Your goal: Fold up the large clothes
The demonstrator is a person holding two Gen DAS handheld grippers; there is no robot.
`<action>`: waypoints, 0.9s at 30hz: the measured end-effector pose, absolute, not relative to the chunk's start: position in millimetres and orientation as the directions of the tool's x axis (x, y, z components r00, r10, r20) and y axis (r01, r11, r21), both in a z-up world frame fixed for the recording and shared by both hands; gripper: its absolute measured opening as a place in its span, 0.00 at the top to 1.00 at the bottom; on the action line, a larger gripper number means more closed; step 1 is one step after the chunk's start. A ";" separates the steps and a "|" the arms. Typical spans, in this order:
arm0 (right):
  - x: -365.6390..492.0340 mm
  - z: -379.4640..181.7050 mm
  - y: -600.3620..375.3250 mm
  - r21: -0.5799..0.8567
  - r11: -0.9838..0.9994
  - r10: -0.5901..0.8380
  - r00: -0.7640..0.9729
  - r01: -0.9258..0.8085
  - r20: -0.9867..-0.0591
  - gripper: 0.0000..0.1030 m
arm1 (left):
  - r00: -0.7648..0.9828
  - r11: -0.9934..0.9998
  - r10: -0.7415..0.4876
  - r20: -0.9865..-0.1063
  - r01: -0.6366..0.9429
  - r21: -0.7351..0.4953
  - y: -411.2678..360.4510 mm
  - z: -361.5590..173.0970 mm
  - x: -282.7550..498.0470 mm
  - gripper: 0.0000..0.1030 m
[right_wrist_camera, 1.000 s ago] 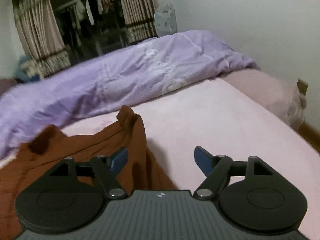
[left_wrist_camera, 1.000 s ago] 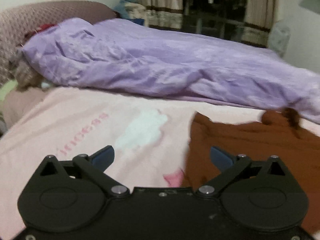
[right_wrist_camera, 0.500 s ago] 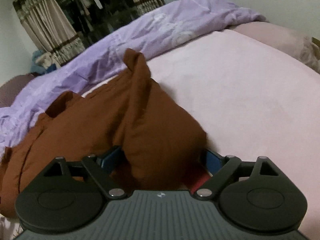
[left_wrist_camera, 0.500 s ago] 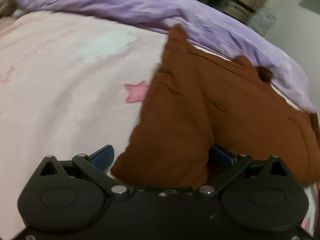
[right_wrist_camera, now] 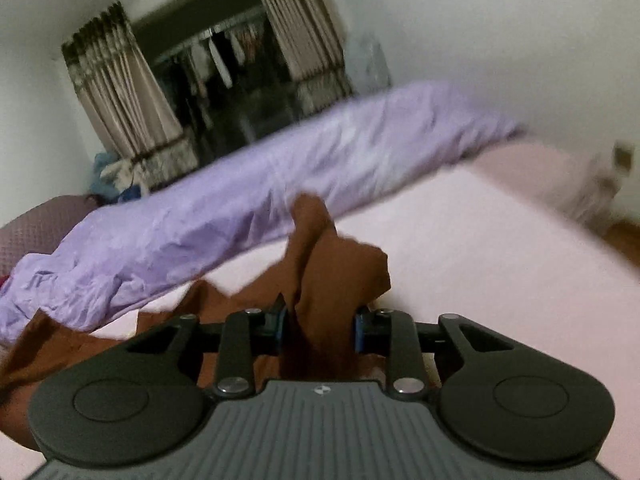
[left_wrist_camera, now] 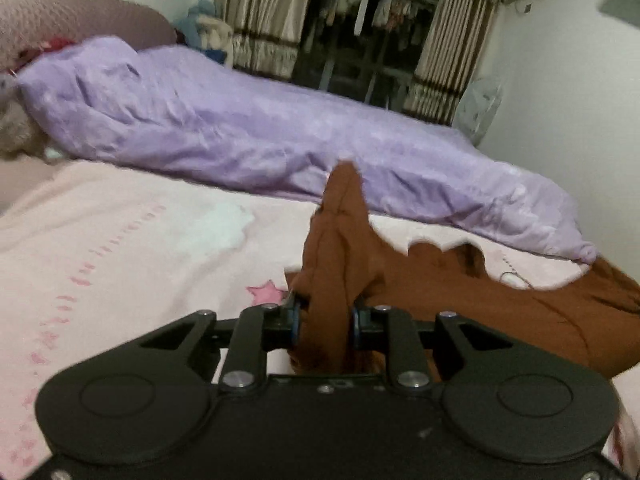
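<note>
A large rust-brown garment (left_wrist_camera: 460,304) lies on a pink bed sheet (left_wrist_camera: 120,248). My left gripper (left_wrist_camera: 324,324) is shut on a bunched corner of the garment, which sticks up between the blue-padded fingers. My right gripper (right_wrist_camera: 318,326) is shut on another bunched corner of the same garment (right_wrist_camera: 332,264), lifted off the sheet (right_wrist_camera: 500,280). The rest of the garment trails left and low in the right wrist view and right in the left wrist view.
A rumpled purple duvet (left_wrist_camera: 260,132) runs along the far side of the bed, also in the right wrist view (right_wrist_camera: 240,208). A padded headboard (left_wrist_camera: 60,16) is at the left. Curtains and a dark window (left_wrist_camera: 360,40) stand behind. A white wall (right_wrist_camera: 520,40) is at the right.
Both grippers closed on the garment's corners; they were open half a second ago. Both views have tilted up, and the pinched corners have risen off the sheet.
</note>
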State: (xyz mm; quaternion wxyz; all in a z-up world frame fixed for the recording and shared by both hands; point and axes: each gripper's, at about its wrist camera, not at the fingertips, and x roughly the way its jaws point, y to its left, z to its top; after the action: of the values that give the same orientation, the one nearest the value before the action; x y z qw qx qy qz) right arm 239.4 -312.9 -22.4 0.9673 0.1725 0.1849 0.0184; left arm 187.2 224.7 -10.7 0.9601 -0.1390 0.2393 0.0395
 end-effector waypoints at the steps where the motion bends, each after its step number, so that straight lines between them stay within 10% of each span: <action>1: 220.7 -25.7 -314.4 0.349 0.936 0.095 0.926 0.042 -0.366 0.67 | 0.877 0.957 0.011 -0.481 -0.148 -0.248 224.2 -7.9 169.0 0.78; 7: 199.0 -127.4 -327.0 0.349 0.920 0.075 0.795 0.178 -0.602 0.54 | 0.686 0.972 -0.004 -0.727 -0.167 -0.163 219.9 -106.2 142.7 0.64; 9: 193.2 -139.3 -328.3 0.364 0.916 0.065 0.834 0.167 -0.548 0.36 | 0.711 0.956 0.111 -0.694 -0.268 -0.122 221.7 -118.5 135.6 0.15; 14: 193.7 -86.3 -316.9 0.219 0.944 -0.096 0.841 0.247 -0.533 0.33 | 0.763 0.950 0.287 -0.580 -0.307 0.066 204.2 -57.2 126.2 0.15; 18: 182.7 -43.1 -277.3 0.028 0.866 -0.462 0.823 0.498 -0.331 0.26 | 0.850 0.965 0.248 -0.466 -0.259 0.041 181.5 -15.0 121.9 0.00; 24: 217.0 -34.5 -198.9 0.202 0.979 0.073 0.932 0.000 -0.355 0.24 | 0.841 0.989 0.110 -0.530 -0.145 -0.024 120.9 -39.5 165.8 0.00; 27: 242.7 -46.9 -148.0 0.106 0.992 0.104 0.901 -0.065 -0.420 0.21 | 0.790 0.988 0.145 -0.596 -0.150 0.040 88.9 -59.0 193.8 0.00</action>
State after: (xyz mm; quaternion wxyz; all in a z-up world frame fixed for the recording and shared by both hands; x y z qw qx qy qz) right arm 242.8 -148.0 -46.9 0.9740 0.0449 0.2178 0.0433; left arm 193.8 88.9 -59.0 0.9460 -0.0047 0.3145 0.0780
